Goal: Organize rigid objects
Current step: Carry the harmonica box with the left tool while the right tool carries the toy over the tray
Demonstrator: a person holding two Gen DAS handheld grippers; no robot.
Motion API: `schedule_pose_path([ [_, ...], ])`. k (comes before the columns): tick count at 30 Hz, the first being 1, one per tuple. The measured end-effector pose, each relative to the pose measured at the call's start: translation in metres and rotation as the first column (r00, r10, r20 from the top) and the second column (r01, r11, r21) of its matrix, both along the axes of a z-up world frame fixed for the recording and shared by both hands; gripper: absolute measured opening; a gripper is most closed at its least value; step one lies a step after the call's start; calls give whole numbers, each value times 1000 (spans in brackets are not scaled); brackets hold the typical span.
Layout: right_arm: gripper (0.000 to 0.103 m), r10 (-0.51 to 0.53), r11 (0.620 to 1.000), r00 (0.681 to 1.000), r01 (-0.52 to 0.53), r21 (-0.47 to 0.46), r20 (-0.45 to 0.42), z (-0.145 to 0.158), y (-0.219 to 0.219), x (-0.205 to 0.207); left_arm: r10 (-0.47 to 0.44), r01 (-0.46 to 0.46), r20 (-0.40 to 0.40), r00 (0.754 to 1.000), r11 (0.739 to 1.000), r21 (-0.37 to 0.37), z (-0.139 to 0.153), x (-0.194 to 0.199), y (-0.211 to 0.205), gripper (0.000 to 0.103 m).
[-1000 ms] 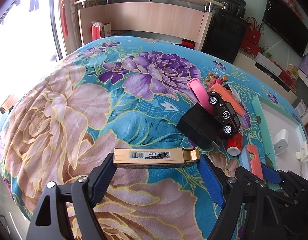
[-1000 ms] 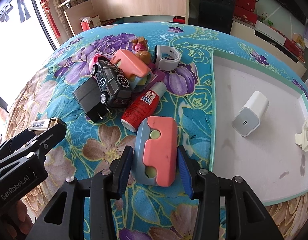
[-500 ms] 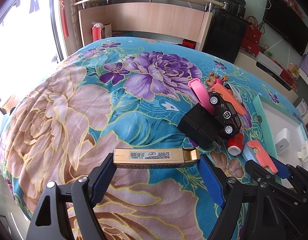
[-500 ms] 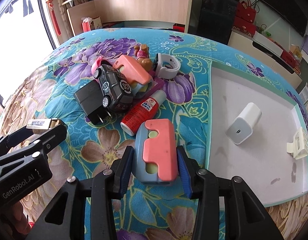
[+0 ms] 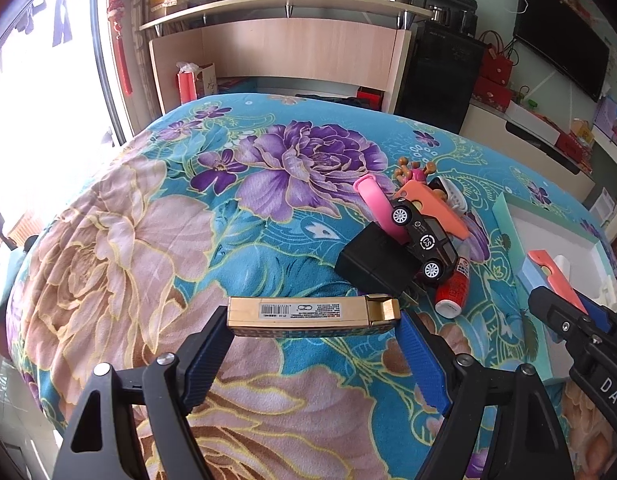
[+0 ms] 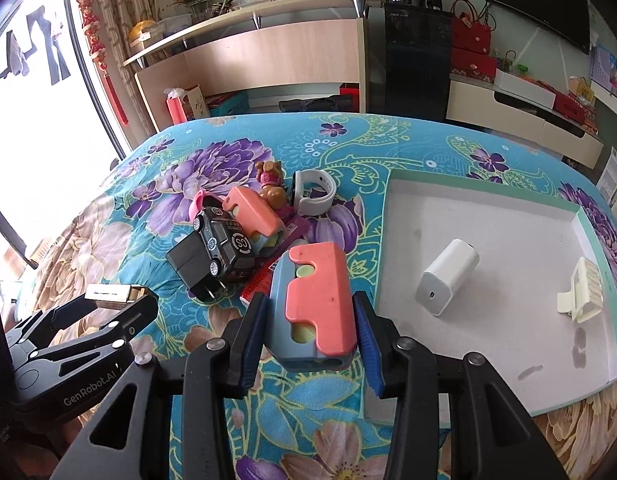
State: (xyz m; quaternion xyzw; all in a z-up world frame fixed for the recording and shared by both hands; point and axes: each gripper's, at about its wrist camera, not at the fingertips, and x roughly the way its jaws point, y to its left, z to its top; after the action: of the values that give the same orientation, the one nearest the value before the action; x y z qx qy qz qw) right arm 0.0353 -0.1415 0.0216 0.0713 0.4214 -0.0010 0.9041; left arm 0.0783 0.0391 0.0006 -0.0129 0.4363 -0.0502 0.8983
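My left gripper [image 5: 314, 330] is shut on a long gold box [image 5: 312, 311] with a barcode label, held above the floral cloth. My right gripper [image 6: 308, 320] is shut on a pink and blue block toy [image 6: 314, 304], lifted off the cloth beside the white tray [image 6: 508, 216]. The block toy also shows in the left wrist view [image 5: 548, 276], and the gold box in the right wrist view [image 6: 108, 293]. A pile of a black toy car [image 6: 224, 236], a black charger [image 6: 192, 260], a red tube [image 5: 452, 286], another pink block [image 6: 252, 212] and a white watch [image 6: 312, 196] lies on the cloth.
The tray holds a white charger [image 6: 448, 278] and a cream clip [image 6: 582, 296]. A small figurine [image 6: 272, 184] and a pink strap [image 5: 378, 204] sit in the pile. Behind the table stand a wooden desk [image 5: 300, 60] and a black cabinet [image 5: 440, 76].
My right gripper has lifted the pink and blue block toy off the cloth and carried it up and toward the tray. My left gripper holds the gold box still.
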Motion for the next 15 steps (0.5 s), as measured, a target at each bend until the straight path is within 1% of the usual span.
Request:
schedule_pose_path([
  [4, 44, -50, 998, 999, 50, 27, 10, 4, -23, -5, -23, 22, 11, 1000, 1000, 19, 8, -1, -10, 84],
  [8, 44, -134, 990, 991, 134, 40, -1, 3, -57, -12, -69, 69, 21, 997, 997, 35, 18, -2, -30, 84],
  [11, 44, -214, 976, 976, 215, 29, -24, -2, -86, -19, -130, 128, 36, 991, 991, 46, 26, -3, -55, 84],
  [14, 44, -286, 957, 958, 287, 45, -39, -6, -114, -27, -205, 203, 51, 977, 978, 43, 34, -6, -85, 84],
  [15, 43, -304, 950, 952, 306, 53, -41, -7, -121, -30, -231, 229, 54, 971, 972, 45, 36, -7, -96, 84],
])
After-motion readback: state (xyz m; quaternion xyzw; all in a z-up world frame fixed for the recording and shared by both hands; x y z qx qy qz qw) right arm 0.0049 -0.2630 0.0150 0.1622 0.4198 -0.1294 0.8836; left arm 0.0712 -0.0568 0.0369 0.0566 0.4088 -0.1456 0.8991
